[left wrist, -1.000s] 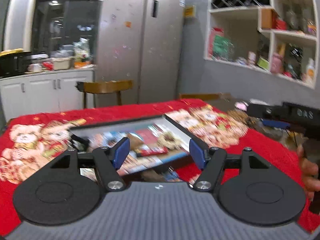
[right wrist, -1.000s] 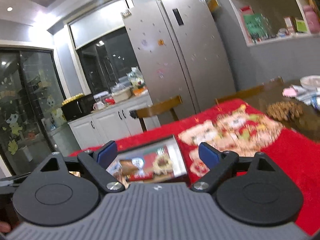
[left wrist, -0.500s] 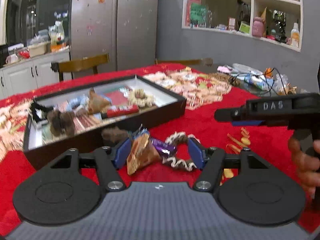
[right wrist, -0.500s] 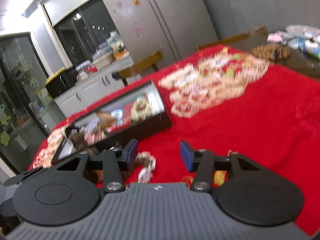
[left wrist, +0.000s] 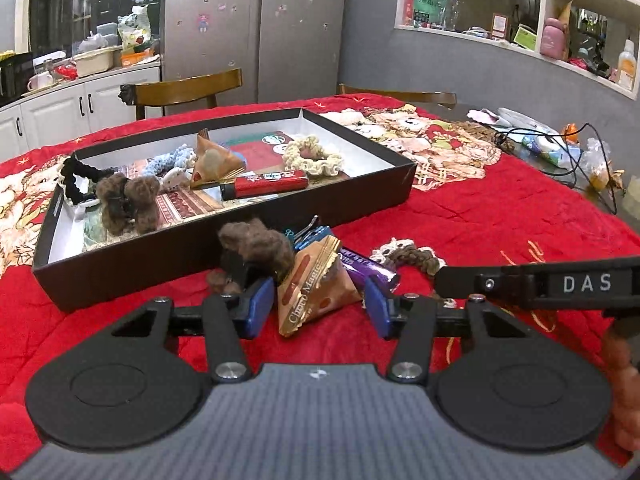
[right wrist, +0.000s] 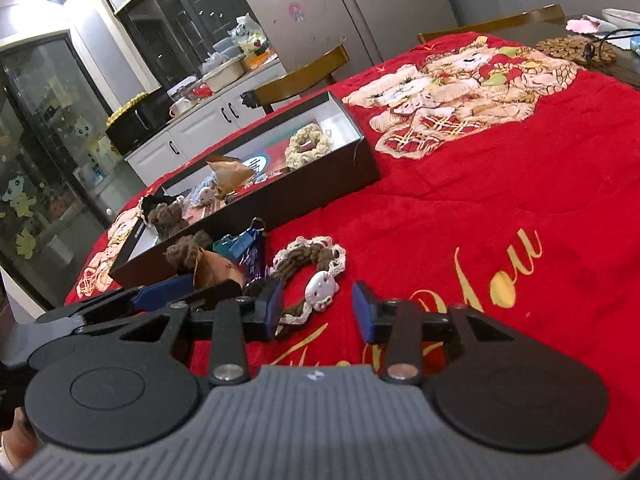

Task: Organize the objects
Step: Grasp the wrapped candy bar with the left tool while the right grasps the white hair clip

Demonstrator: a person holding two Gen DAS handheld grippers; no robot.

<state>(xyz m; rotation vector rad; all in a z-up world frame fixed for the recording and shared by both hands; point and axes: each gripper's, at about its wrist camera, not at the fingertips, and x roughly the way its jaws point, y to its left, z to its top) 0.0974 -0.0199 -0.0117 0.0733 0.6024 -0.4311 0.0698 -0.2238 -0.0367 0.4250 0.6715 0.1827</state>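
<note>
A black shallow box [left wrist: 372, 148] [right wrist: 328, 184] on the red cloth holds a red lighter [left wrist: 266, 184], a cream scrunchie [left wrist: 312, 156], a brown fuzzy clip [left wrist: 128, 202] and other bits. In front of it lie a brown fuzzy clip [left wrist: 256, 246], a gold chocolate packet [left wrist: 312, 292], a purple bar [left wrist: 368, 266], blue binder clips [right wrist: 236, 242] and a brown braided scrunchie with white lace [left wrist: 412, 256] [right wrist: 312, 256]. My left gripper [left wrist: 314, 308] is open, its fingers either side of the gold packet. My right gripper [right wrist: 318, 308] is open, low beside the braided scrunchie.
A wooden chair [left wrist: 180, 88] stands behind the table. Cables, packets and a woven mat [left wrist: 552, 144] [right wrist: 576, 50] clutter the table's far right. A fridge [left wrist: 256, 28] and white cabinets [left wrist: 80, 104] are behind.
Both grippers have dropped toward the cloth and moved back from the box to the loose items. The left now straddles the gold packet; the right has narrowed and sits by the braided scrunchie.
</note>
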